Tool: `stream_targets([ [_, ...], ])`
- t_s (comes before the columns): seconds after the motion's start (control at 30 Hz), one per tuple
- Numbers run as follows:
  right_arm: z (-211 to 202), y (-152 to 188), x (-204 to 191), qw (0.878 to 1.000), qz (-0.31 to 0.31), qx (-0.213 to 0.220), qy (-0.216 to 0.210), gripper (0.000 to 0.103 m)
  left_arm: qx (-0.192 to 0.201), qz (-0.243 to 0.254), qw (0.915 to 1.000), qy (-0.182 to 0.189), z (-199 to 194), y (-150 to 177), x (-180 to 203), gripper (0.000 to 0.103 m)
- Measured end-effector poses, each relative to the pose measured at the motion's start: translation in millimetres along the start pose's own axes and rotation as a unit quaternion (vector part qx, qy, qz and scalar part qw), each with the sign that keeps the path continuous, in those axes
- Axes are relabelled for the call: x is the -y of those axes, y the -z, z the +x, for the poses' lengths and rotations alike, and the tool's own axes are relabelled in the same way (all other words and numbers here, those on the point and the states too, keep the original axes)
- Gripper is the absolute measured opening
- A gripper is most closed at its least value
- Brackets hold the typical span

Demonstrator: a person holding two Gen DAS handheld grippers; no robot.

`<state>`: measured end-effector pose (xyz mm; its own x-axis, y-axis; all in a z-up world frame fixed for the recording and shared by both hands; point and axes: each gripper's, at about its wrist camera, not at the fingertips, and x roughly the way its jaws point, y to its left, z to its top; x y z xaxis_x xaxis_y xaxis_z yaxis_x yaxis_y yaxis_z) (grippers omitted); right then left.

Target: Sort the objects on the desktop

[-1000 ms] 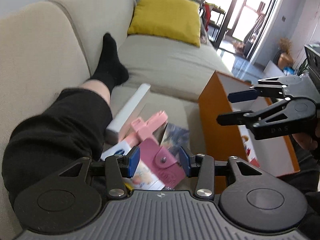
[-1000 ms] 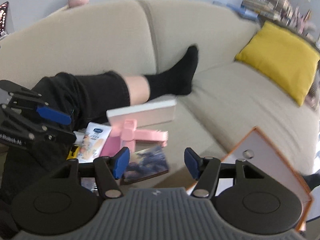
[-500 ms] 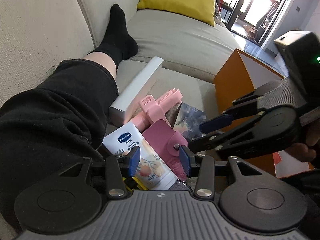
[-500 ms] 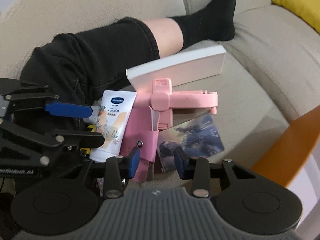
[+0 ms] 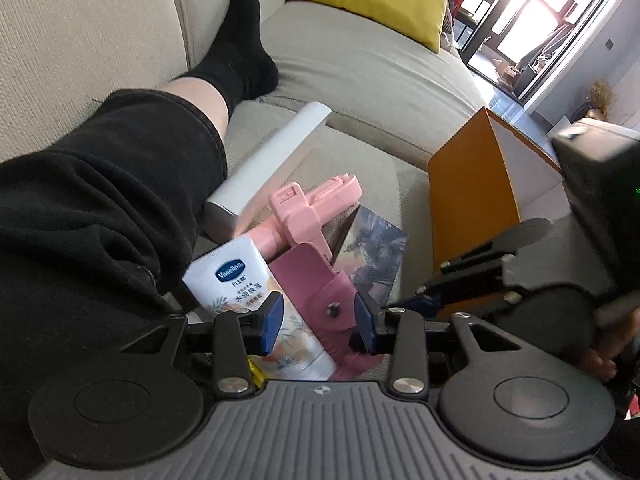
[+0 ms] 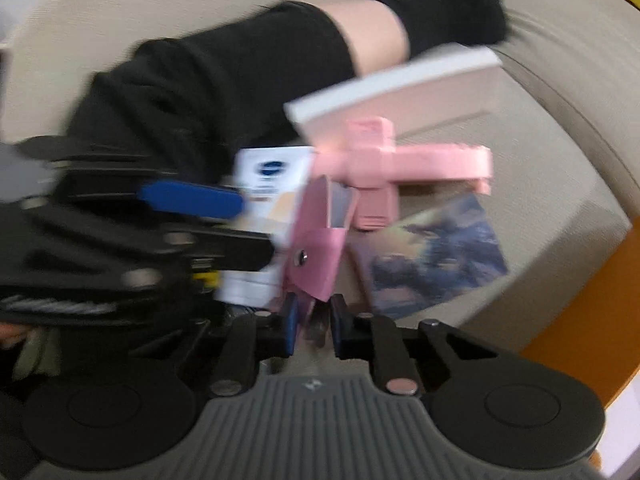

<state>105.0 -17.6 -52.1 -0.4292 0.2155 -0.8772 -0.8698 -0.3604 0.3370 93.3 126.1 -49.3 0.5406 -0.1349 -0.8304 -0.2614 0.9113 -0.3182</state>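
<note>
1. A small heap of things lay on the beige sofa (image 5: 360,80) beside a person's leg (image 5: 120,184): a pink wallet (image 5: 320,292), a white tube of lotion (image 5: 244,284), a pink phone holder (image 5: 308,208), a white box (image 5: 268,160) and a picture card (image 5: 372,252). An orange box (image 5: 468,204) stood just to the right of the heap.
2. The right gripper (image 6: 312,320) had its jaws nearly together, pinching the lower edge of the wallet, which stood tipped up on that edge in the blurred right wrist view.
3. The left gripper (image 5: 316,322) stood about half open and was closing; its blue fingers (image 5: 272,320) sat either side of the wallet and the tube's lower end, and no press showed.
4. The wallet looked light, soft and floppy, with a snap flap (image 5: 332,300) that could swing loose; a pinch across its folded body near the snap seemed safer than one at the thin edge.
5. The tube looked light, smooth and squashy, so it would likely slip; its stiff cap end lay hidden under the left gripper.
</note>
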Motion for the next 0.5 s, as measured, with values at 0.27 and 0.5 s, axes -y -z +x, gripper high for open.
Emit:
stream_targets([
  [0.27,-8,6,-18,0.999,-0.035,0.028,-0.014,0.021,-0.025,-0.017,0.9995,-0.006,10,0,4,0.047],
  [0.5,-6,10,-28,0.996,-0.055,0.039,-0.063,0.019,-0.039,0.003,0.9984,-0.041,26,-3,17,0.045],
])
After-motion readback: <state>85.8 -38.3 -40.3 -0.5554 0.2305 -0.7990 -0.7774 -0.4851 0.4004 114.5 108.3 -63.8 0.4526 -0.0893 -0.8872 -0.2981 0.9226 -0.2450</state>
